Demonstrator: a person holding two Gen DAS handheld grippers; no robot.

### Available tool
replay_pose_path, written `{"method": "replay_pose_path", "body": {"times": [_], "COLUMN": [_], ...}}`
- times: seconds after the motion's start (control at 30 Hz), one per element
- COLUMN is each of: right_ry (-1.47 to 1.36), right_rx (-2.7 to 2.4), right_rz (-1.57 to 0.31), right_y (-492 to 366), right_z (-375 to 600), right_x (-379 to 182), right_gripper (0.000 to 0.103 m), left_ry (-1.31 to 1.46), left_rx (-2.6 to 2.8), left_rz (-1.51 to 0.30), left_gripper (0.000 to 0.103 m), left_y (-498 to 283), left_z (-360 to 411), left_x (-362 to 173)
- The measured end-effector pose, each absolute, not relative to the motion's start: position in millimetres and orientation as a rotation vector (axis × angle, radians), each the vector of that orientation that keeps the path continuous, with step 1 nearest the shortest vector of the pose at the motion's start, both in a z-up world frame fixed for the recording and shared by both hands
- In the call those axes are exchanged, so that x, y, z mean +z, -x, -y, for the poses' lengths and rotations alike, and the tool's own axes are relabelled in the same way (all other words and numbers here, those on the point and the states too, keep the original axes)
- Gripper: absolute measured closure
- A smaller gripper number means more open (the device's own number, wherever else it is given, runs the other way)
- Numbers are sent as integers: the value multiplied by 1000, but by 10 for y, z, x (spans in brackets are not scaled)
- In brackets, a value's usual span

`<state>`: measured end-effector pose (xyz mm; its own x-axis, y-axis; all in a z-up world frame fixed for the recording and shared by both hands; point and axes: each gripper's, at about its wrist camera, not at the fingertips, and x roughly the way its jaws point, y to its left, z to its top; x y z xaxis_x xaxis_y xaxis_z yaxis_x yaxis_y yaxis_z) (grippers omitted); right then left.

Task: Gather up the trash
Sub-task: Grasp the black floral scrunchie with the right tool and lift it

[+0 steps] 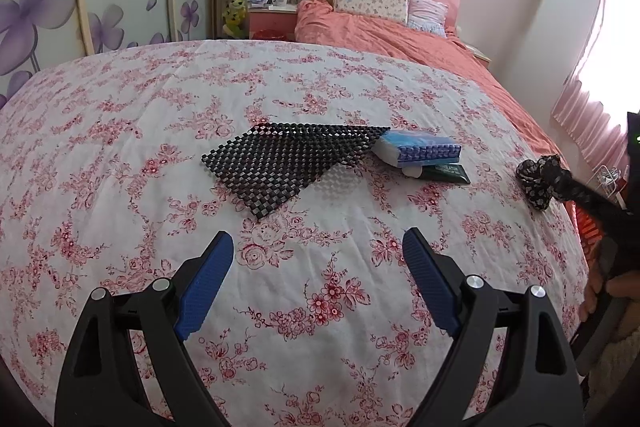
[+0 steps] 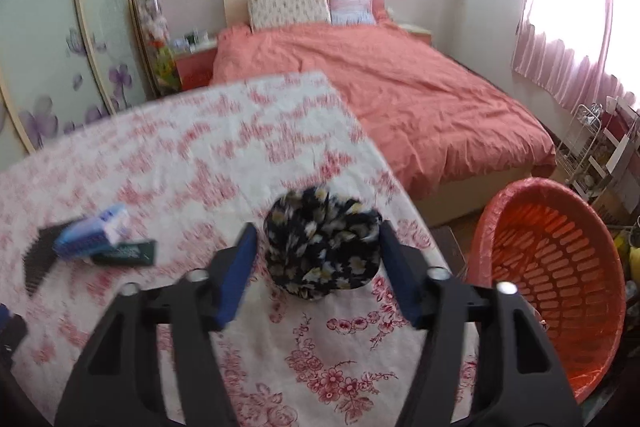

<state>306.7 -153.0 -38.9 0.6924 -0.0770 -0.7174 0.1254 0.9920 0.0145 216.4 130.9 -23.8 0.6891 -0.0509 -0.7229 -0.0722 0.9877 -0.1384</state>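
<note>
Dark floral cloth bundle (image 2: pixel 323 249), roundish, no clear long axis, clamped in right hand-held gripper (image 2: pixel 318 247); left hand-held gripper (image 1: pixel 318 247) agape.

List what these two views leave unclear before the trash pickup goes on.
- Right wrist view: whether the right gripper's fingers press the floral fabric bundle; motion blur.
- Left wrist view: the dark green packet, half covered by the blue tissue pack; print too small.
- Right wrist view: the orange basket's bottom, hidden by the gripper body.

Floral cloth (image 1: pixel 280 87): mat (image 1: pixel 280 163), tissues (image 1: pixel 420 151)
</note>
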Motion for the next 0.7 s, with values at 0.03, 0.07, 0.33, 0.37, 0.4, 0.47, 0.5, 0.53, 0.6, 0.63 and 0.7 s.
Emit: {"method": "replay_pose_path", "body": {"times": [0.03, 0.07, 0.33, 0.37, 0.4, 0.47, 0.5, 0.53, 0.6, 0.63, 0.7], "right_ry": [-78, -90, -162, -173, -180, -192, -193, -193, -191, -187, -184], "right_rx": [-105, -99, -22, -11, -2, 21, 26, 31, 36, 35, 34], "right_rz": [-819, -830, -784, -778, -773, -760, -755, -751, -741, -737, -733], "right_y": [-3092, -3099, -2899, -2853, -2827, -2744, -2726, -2703, -2654, -2635, -2601], "right_z": [1547, 1560, 1688, 1696, 1699, 1696, 1689, 1688, 1685, 1687, 1699], "right_x": [-436, -468, -414, -397, -378, -334, -312, -291, -261, -249, -230], "right_gripper": [71, 79, 92, 92, 92, 92, 92, 92, 92, 92, 92], "left_ry": [163, 165, 167, 169, 172, 176, 177, 181, 195, 201, 211], "left_rx": [10, 8, -21, -26, -34, -48, -55, -63, -82, -88, -98], "left_rz": [-812, -812, -810, -811, -813, -815, -815, -816, -815, -815, -810], "left_gripper": [17, 17, 17, 17, 17, 17, 17, 17, 17, 17, 17], "left_y": [-2162, -2165, -2221, -2233, -2250, -2277, -2295, -2323, -2378, -2421, -2507], "left_z": [-1308, -1309, -1239, -1222, -1195, -1135, -1109, -1070, -992, -940, -848], "left_x": [-238, -240, -232, -233, -235, -236, -235, -233, -220, -207, -187]}}
